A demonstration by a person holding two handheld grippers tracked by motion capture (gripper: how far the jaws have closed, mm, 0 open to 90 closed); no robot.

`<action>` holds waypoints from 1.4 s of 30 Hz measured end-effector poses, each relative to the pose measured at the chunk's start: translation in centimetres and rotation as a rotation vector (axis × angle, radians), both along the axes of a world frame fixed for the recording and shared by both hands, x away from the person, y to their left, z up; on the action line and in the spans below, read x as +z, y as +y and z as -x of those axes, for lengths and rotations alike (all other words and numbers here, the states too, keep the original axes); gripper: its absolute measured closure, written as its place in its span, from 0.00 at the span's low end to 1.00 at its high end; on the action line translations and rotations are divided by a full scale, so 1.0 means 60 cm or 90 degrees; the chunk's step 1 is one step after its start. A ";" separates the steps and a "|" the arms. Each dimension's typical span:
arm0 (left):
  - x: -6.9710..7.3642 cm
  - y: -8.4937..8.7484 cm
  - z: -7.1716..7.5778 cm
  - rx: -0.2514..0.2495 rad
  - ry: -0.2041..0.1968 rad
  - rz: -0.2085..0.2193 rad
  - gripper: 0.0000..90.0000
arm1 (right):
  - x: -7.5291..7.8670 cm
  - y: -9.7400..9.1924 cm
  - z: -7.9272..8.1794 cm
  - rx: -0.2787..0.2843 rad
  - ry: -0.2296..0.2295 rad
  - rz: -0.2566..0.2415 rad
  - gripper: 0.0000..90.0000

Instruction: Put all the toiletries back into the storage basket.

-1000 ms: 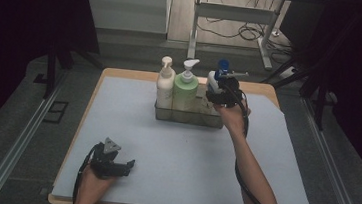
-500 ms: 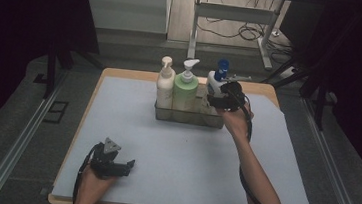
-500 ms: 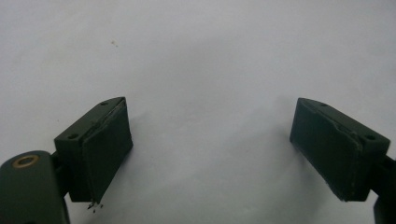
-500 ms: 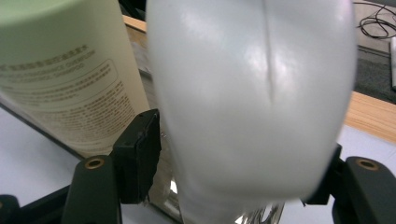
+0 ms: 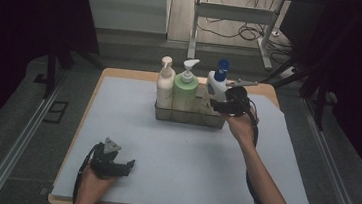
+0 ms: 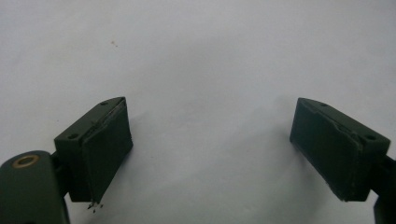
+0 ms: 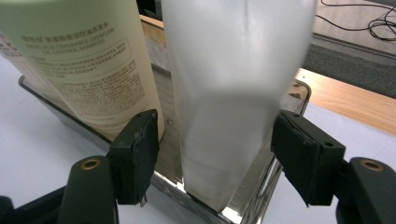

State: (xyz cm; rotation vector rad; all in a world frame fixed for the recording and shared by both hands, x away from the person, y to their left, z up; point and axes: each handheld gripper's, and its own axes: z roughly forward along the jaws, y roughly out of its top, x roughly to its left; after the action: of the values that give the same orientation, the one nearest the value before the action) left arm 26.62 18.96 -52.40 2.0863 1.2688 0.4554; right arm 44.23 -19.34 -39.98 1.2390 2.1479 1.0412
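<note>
A clear caddy (image 5: pixel 187 116) at the back of the table holds a cream pump bottle (image 5: pixel 165 88), a green pump bottle (image 5: pixel 185 92) and a white bottle with a blue cap (image 5: pixel 217 83). My right gripper (image 5: pixel 220 105) is at the caddy's right end. In the right gripper view its jaws (image 7: pixel 215 154) straddle the white bottle (image 7: pixel 233 70), which stands in the caddy (image 7: pixel 261 186) beside the green bottle (image 7: pixel 79 56). The jaws have just been opening; a gap shows at the left pad. My left gripper (image 5: pixel 125 167) rests near the front left edge, open (image 6: pixel 210 154) over bare mat.
A pale blue-grey mat (image 5: pixel 189 153) covers the wooden table (image 5: pixel 270 90). Metal rails (image 5: pixel 19 141) run along both sides. Beyond the table's far edge are a floor with cables (image 5: pixel 246 33) and a metal stand (image 5: pixel 194 28).
The right hand has drawn back a little from the white bottle toward the person, and its jaws stand wider. The left hand has stayed put.
</note>
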 end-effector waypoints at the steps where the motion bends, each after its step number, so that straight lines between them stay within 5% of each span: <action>1: 0.000 0.000 0.000 0.000 0.000 0.000 0.14 | 0.000 -0.002 0.002 0.000 0.000 0.001 0.36; 23: 0.000 0.000 0.000 0.000 -0.001 -0.001 0.14 | 0.001 -0.051 0.049 0.022 0.008 -0.009 0.43; 33: 0.000 0.000 0.000 0.000 0.000 -0.001 0.14 | -0.016 -0.077 0.051 0.013 0.036 0.004 0.66; 42: 0.000 0.000 0.000 0.000 0.000 0.000 0.14 | -0.034 -0.085 0.021 -0.021 0.047 -0.004 0.88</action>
State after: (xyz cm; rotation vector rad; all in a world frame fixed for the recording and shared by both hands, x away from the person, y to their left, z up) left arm 26.61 18.95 -52.40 2.0864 1.2690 0.4563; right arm 42.96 -24.47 -42.03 1.3311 2.1723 1.0045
